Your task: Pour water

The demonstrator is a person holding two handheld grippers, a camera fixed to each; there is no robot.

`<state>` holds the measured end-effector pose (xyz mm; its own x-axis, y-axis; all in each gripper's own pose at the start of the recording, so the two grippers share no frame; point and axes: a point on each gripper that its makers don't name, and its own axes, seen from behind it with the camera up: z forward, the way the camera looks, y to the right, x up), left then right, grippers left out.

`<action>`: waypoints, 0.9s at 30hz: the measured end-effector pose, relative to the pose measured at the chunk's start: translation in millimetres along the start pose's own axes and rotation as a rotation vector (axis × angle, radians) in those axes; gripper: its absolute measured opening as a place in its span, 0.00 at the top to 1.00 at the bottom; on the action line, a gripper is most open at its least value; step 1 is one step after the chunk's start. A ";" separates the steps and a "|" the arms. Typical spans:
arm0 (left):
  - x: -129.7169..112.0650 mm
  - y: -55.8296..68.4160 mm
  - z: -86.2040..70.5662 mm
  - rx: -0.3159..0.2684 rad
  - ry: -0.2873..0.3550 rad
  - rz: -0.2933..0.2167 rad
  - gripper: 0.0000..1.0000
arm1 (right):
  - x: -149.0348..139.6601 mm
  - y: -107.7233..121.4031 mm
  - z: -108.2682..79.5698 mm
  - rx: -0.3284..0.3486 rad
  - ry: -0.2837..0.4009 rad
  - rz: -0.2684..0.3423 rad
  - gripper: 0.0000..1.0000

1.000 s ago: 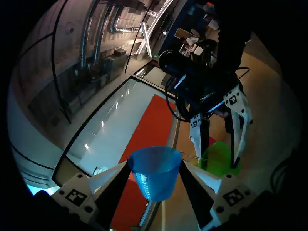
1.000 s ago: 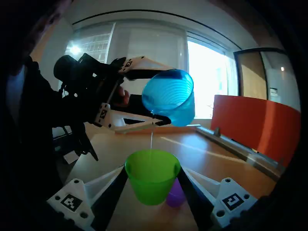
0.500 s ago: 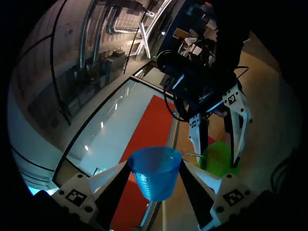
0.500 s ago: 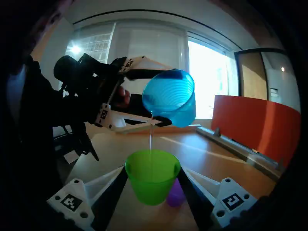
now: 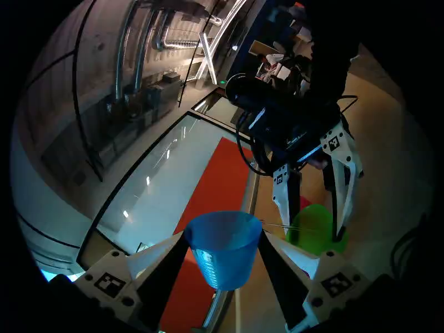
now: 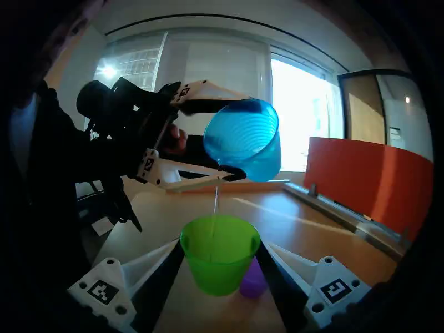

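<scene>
**Left gripper view**
- An orange panel [image 5: 219, 177] runs up the middle of the view.
- The left gripper [image 5: 223, 247] is at the bottom centre. Both fingers press on the sides of a blue cup [image 5: 223, 255], one on each side.
- A thin stream of water [image 5: 283, 227] leaves the rim of the blue cup and runs to the right.
- The right gripper [image 5: 313, 236] is at the right, farther off. Its two fingers clamp a green cup [image 5: 319, 225] between them. The stream ends at this cup.

**Right gripper view**
- A hand [image 6: 176, 137] at the upper left holds the left gripper.
- The blue cup is clamped in that gripper. It is tipped steeply with its mouth facing the camera, and it sits above the green cup.
- The water falls from the lower lip of the blue cup straight down into the open green cup.
- The green cup is upright at the bottom centre, gripped on both sides by the fingers of the right gripper.
- A purple cup [image 6: 254, 282] is just beside the lower right of the green cup, partly hidden behind it.
- A wooden table [image 6: 311, 222] extends behind the cups.
- The orange panel stands at the right edge of the table.
</scene>
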<state>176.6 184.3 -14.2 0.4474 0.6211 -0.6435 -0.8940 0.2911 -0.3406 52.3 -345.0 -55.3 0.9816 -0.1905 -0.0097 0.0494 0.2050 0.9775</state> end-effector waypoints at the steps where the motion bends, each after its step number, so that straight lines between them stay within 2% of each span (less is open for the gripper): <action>1: -0.2 0.2 0.1 -0.001 0.000 0.000 0.14 | 0.0 -0.1 0.1 0.000 0.000 0.000 0.10; 27: 1.2 2.4 -0.3 -0.007 -0.001 0.021 0.14 | -1.4 1.3 -0.6 -0.004 0.000 -0.005 0.10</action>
<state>175.0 185.5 -16.0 0.4284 0.6277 -0.6499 -0.9030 0.2726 -0.3320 51.1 -343.9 -54.1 0.9813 -0.1918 -0.0140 0.0546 0.2082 0.9766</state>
